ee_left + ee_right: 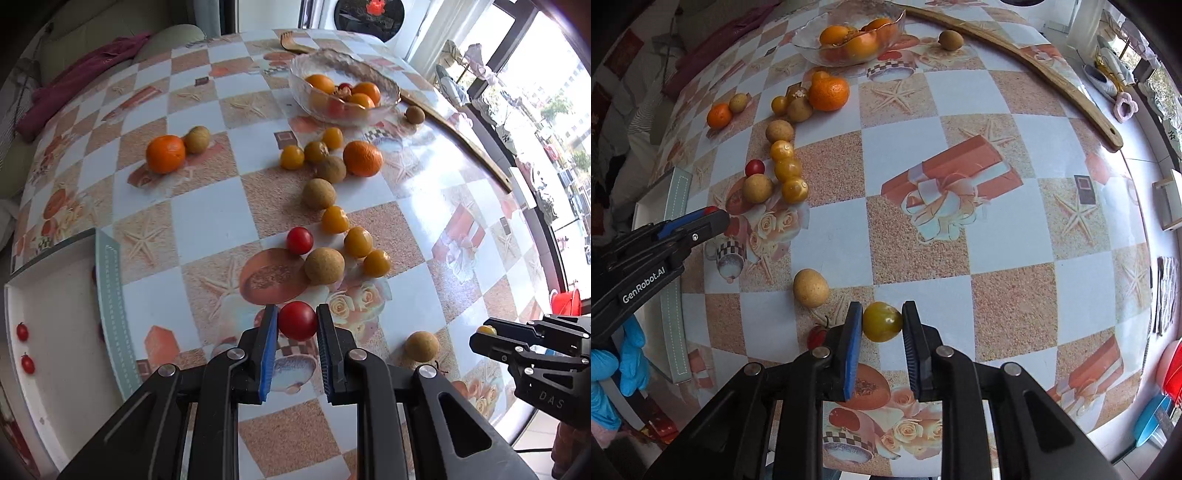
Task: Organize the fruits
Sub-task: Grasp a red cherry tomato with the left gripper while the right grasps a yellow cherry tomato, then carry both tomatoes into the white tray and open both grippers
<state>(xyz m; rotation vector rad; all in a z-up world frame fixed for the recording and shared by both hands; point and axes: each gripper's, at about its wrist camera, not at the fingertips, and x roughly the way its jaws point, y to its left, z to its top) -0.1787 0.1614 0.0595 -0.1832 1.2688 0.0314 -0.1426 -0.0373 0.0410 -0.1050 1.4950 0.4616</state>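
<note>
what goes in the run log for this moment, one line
left tongs: shut on red cherry tomato | right tongs: shut on yellow cherry tomato | white tray: two red tomatoes

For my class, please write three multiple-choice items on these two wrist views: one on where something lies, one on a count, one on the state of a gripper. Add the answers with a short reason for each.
1. Where does the clear glass bowl of oranges stand?
A. on the far part of the table
B. inside the white tray
C. right beside the left gripper

2. How many small red tomatoes lie in the white rectangular tray?
A. none
B. two
C. five

3. What is the right gripper doing?
A. hanging open with nothing in it
B. closed on a yellow-green cherry tomato
C. closed on a large orange

Answers:
1. A, the bowl sits beyond the scattered fruit on the checked tablecloth.
2. B, two red tomatoes show on the tray floor in the left wrist view.
3. B, both pads touch the yellow-green tomato's sides.
</note>
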